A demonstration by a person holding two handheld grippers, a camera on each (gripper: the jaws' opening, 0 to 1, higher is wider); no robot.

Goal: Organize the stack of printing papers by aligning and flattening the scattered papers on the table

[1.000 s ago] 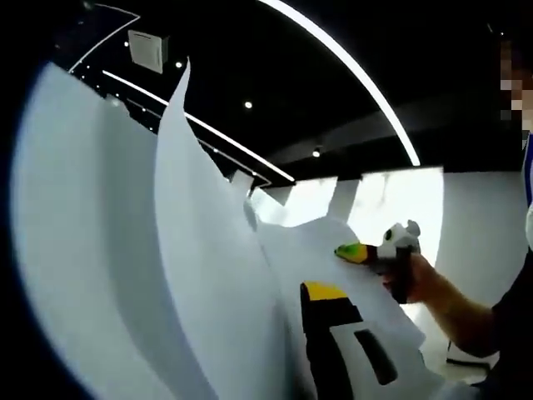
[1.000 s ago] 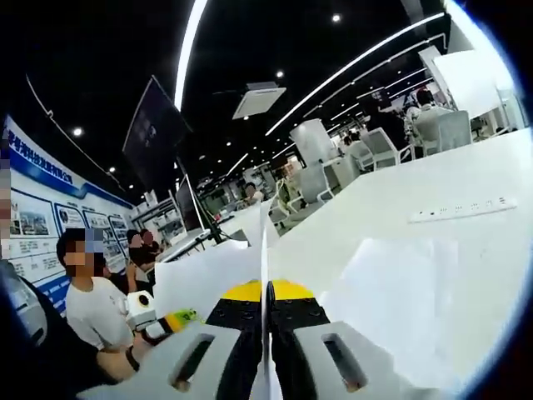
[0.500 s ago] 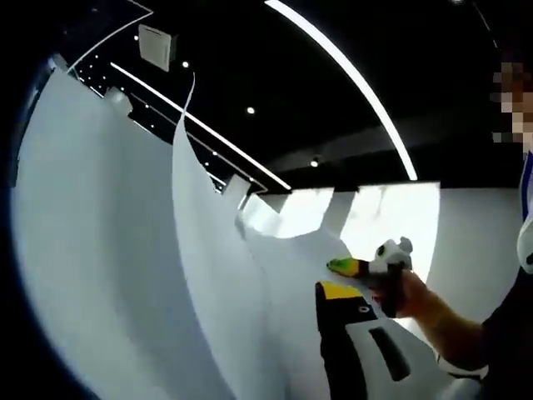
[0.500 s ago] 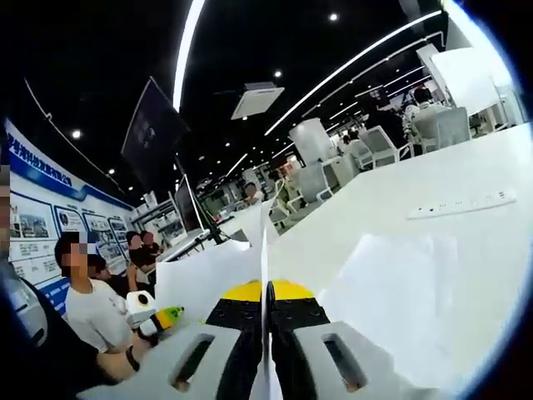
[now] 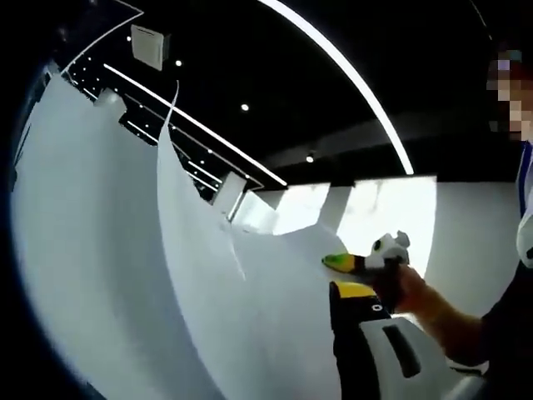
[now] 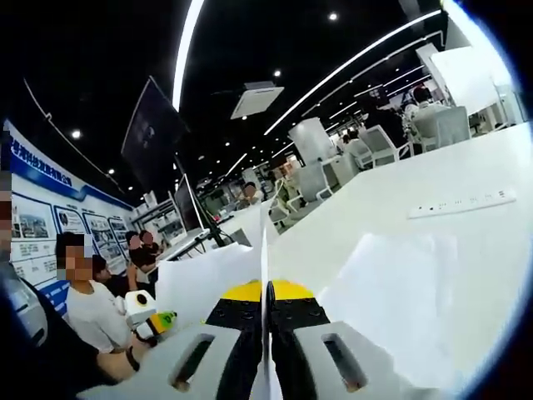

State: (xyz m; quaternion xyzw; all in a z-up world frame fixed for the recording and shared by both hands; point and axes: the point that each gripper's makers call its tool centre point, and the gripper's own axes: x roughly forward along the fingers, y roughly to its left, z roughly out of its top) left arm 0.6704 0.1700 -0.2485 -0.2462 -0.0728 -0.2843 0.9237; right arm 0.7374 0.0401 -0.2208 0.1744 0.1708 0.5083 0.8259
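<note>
Right claw point(image 6: 267, 292) pressed together on the sheet of paper point(image 6: 265, 250), seen edge-on between my yellow-tipped jaws and lifted off the tabletop point(image 6: 416, 187). Left claw point(image 5: 354, 293) up against the same raised papers point(image 5: 250, 317); only one jaw visible, grip cannot be told. My other claw shows in each view, held in my hand point(image 5: 408, 287). One loose sheet point(image 6: 400, 283) lies flat on the tabletop, with a white power strip point(image 6: 462, 204) beyond it toward the far edge. Seated people point(image 6: 87, 304) at left.
</note>
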